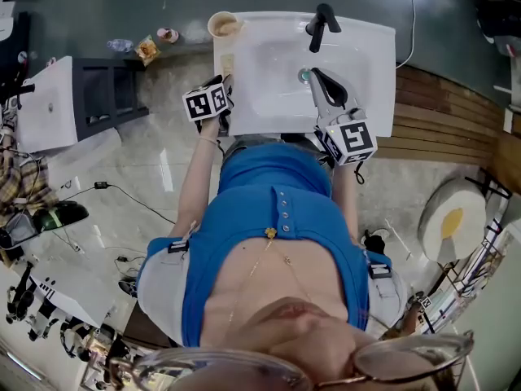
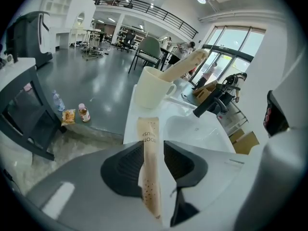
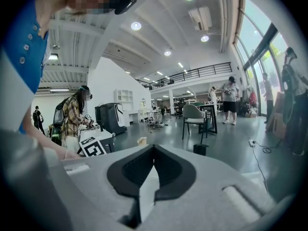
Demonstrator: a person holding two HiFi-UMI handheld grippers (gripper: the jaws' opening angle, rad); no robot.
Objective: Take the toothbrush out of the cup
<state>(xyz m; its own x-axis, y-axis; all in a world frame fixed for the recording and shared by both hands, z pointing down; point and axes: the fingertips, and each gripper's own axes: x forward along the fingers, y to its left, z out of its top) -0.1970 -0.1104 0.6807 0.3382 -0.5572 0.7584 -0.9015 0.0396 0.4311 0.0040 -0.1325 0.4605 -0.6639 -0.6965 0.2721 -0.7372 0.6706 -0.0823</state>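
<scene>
On the left rim of the white sink (image 1: 370, 51), we enter item one: a wrapped toothbrush (image 2: 148, 172) (image 1: 227, 65) in a tan paper sleeve. It lies flat and lengthwise along the rim, out of the cup and just short of it.

Item two: the left gripper (image 2: 153, 150) (image 1: 227, 88), angled down at that rim. Its jaws stand spread, one to each side of the wrapped toothbrush. The sleeve runs between them with a slim gap showing on its right side, so we record nothing pinched.

Item three: the cup (image 2: 151, 88) (image 1: 224, 25), cream, with a handle, upright at the sink's far left corner. We count a second wrapped toothbrush (image 2: 185, 64) inside it, leaning out over the cup's rim toward the right.

Item four: the right gripper (image 3: 154, 150) (image 1: 316, 76), jaws pressed together with nothing between them. From the head view we place it over the near part of the basin, well apart from the cup.

Item five: a black faucet (image 2: 214, 105) (image 1: 321, 24) at the back of the sink.

Sundries on the grey floor (image 2: 96, 85) beyond the sink: a small bottle (image 2: 84, 112) and a snack packet (image 2: 68, 116), side by side.
</scene>
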